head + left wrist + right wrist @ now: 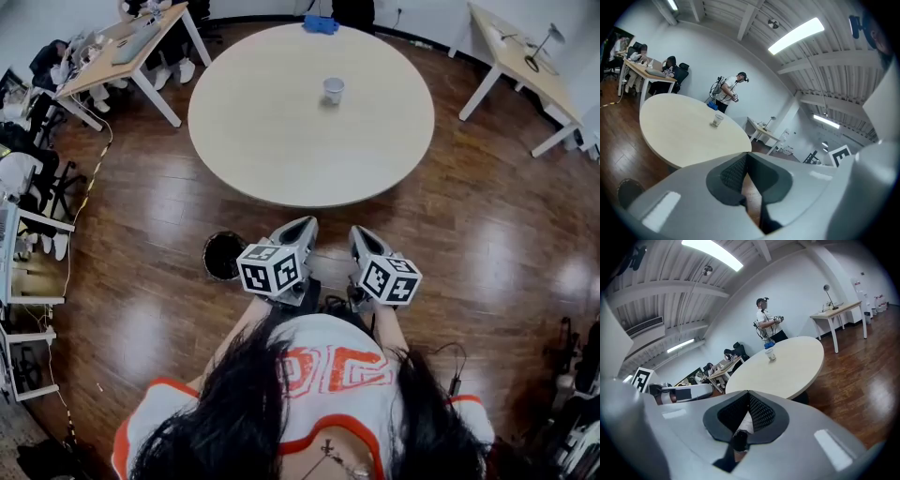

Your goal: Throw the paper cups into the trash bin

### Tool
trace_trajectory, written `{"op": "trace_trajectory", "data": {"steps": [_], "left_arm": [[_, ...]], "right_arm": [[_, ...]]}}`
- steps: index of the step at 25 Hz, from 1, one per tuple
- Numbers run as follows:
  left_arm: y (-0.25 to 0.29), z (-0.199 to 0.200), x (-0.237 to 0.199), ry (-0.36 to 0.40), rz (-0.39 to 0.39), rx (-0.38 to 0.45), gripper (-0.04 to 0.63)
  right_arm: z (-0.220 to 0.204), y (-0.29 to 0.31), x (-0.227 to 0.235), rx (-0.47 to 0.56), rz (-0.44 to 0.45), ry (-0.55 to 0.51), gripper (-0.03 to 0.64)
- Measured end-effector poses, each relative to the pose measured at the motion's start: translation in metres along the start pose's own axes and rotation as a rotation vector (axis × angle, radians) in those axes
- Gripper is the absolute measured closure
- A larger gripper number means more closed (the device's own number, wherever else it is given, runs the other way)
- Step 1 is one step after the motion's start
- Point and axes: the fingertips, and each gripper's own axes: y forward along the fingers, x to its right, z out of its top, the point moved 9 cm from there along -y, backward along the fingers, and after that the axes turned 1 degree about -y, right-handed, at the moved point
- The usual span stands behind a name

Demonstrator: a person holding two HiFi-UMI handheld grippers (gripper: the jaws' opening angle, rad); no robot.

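Note:
One paper cup (333, 90) stands upright past the middle of the round pale table (281, 141). The left gripper view shows the cup (717, 120) far off, and so does the right gripper view, cup (771, 355). A black trash bin (224, 255) sits on the floor by the table's near edge, just left of my left gripper (298, 230). My right gripper (363, 238) is held beside it. Both are short of the table, shut and with nothing in them: left gripper (746, 155), right gripper (748, 393).
A blue object (320, 23) lies on the table's far edge. A person (725, 91) stands beyond the table. Desks (122, 56) with seated people are at the far left, another desk (520, 56) at the far right. Wooden floor surrounds the table.

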Motion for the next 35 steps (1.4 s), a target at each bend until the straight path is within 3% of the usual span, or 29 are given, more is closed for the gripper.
{"op": "trace_trajectory", "data": {"steps": [11, 22, 35], "left_arm": [[0.022, 0.053, -0.048, 0.005, -0.046, 0.01, 0.595], [0.031, 0.052, -0.07, -0.061, -0.049, -0.024, 0.595], [0.072, 0.067, -0.075, -0.078, 0.012, -0.022, 0.595]], "right_arm": [[0.033, 0.057, -0.018, 0.026, -0.04, -0.014, 0.615], [0.036, 0.066, -0.01, -0.012, -0.122, 0.001, 0.615], [0.071, 0.1, 0.022, -0.068, -0.076, -0.02, 0.615]]}}
